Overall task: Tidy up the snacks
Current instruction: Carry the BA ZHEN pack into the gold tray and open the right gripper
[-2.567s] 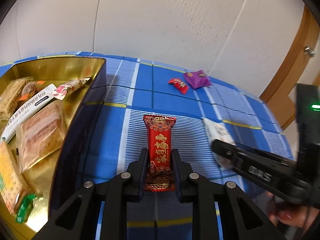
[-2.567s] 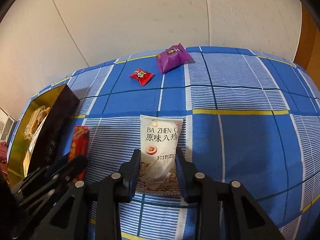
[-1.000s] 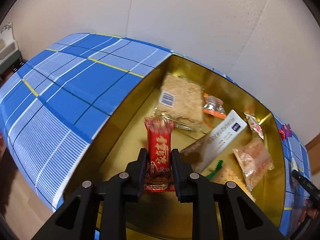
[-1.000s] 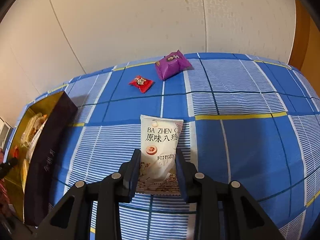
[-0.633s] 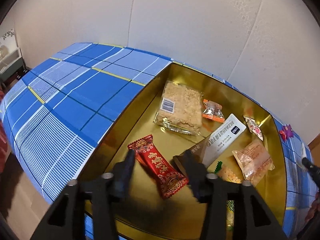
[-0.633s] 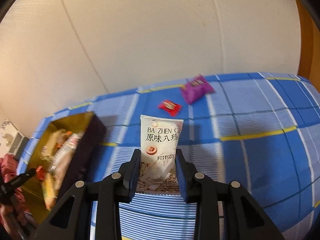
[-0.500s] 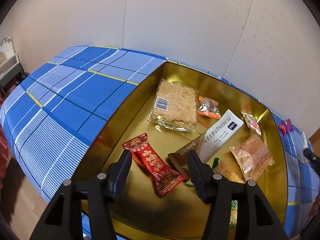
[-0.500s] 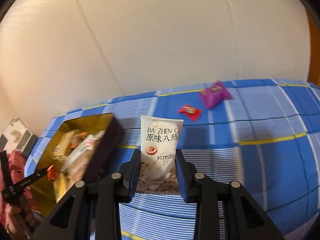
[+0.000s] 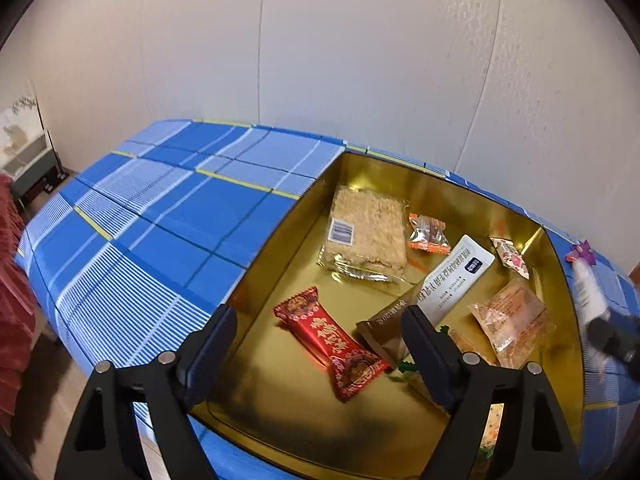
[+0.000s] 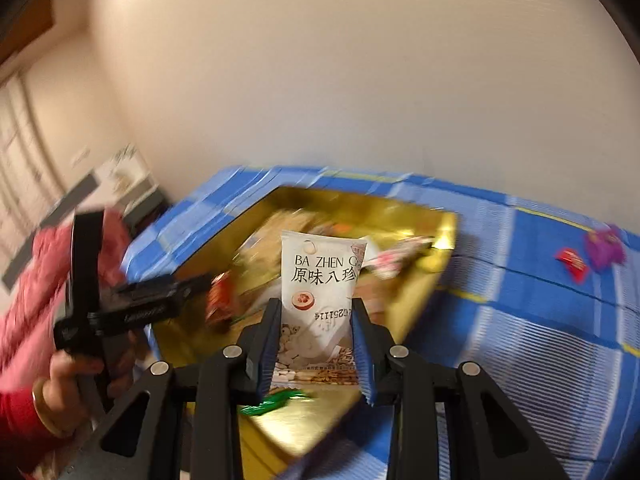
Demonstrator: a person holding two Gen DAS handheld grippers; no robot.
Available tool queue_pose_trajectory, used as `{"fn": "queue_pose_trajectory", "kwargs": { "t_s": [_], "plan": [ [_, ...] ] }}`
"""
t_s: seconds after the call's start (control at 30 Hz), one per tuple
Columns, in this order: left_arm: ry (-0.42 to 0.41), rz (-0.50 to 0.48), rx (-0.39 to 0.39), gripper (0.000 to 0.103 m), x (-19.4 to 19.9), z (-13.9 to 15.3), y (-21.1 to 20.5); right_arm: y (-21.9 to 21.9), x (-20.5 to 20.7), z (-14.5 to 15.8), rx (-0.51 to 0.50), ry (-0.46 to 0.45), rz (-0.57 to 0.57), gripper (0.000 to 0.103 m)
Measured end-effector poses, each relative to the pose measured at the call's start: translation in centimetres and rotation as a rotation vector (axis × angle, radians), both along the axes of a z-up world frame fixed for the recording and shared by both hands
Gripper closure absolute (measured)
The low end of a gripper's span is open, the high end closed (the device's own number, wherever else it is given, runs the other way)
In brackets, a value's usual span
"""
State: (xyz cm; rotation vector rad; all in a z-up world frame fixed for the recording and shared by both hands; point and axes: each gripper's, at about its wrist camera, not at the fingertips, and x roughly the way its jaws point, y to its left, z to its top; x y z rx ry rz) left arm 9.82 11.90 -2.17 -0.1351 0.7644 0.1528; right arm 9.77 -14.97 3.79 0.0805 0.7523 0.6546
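Snacks are being gathered into a gold tin [image 9: 256, 264] on a surface under a blue checked cloth [image 9: 160, 216]. Nearest in the left wrist view, the left gripper [image 9: 316, 320] hovers over the tin's near end, its jaws opening with nothing pressed between them; a red candy bar [image 9: 330, 338] lies loose on the gold floor just below, tilted toward the corner. Beside it are a brown packet [image 9: 386, 326] and a long white sachet [image 9: 456, 276] with small print too fine to read. Farther in lie a crumbly oat bar [image 9: 368, 234] with a barcode sticker, an orange candy [image 9: 428, 234], a pink floral candy [image 9: 510, 258] and a clear bag of orange biscuits [image 9: 510, 320].

The right gripper [image 10: 316, 344] has its jaws clamped on a white pouch [image 10: 320, 300], held upright above the tin's near edge – the view is smeared by motion. The pouch reads "BA ZHEN" over the characters 原味八珍, with an upside-down date code lower down.

To place it well, I judge the pouch should go over the bare gold floor at the near side, clear of the left gripper – then be lowered before letting go, so it lands flat. A small red candy [image 10: 572, 262] and a purple one [image 10: 604, 248] wait on the cloth, well apart from the tin
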Motion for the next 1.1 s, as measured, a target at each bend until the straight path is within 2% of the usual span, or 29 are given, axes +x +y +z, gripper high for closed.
{"fn": "queue_pose_trajectory", "kwargs": {
  "t_s": [0.1, 0.37, 0.6, 0.73, 0.87, 1.1],
  "plan": [
    [-0.017, 0.025, 0.025, 0.017, -0.3, 0.4, 0.4, 2.8, 0.2, -0.8, -0.037, 0.024, 0.075, 0.069],
    [-0.089, 0.12, -0.009, 0.013, -1.4, 1.5, 3.3, 9.0, 0.2, -2.8, -0.11, 0.081, 0.231, 0.069],
    [-0.087, 0.138, -0.028, 0.013, -1.7, 1.6, 4.4, 12.7, 0.1, -4.6, -0.18, 0.137, 0.324, 0.068],
    [-0.084, 0.144, -0.046, 0.013, -1.6, 1.5, 4.7, 12.8, -0.1, -4.5, -0.175, 0.144, 0.334, 0.062],
    [-0.084, 0.139, -0.055, 0.013, -1.6, 1.5, 4.4, 12.0, 0.1, -4.4, -0.151, 0.158, 0.323, 0.062],
    [-0.085, 0.094, -0.026, 0.012, -1.4, 1.6, 3.0, 9.5, 0.5, -2.8, -0.08, 0.116, 0.247, 0.062]
  ]
}}
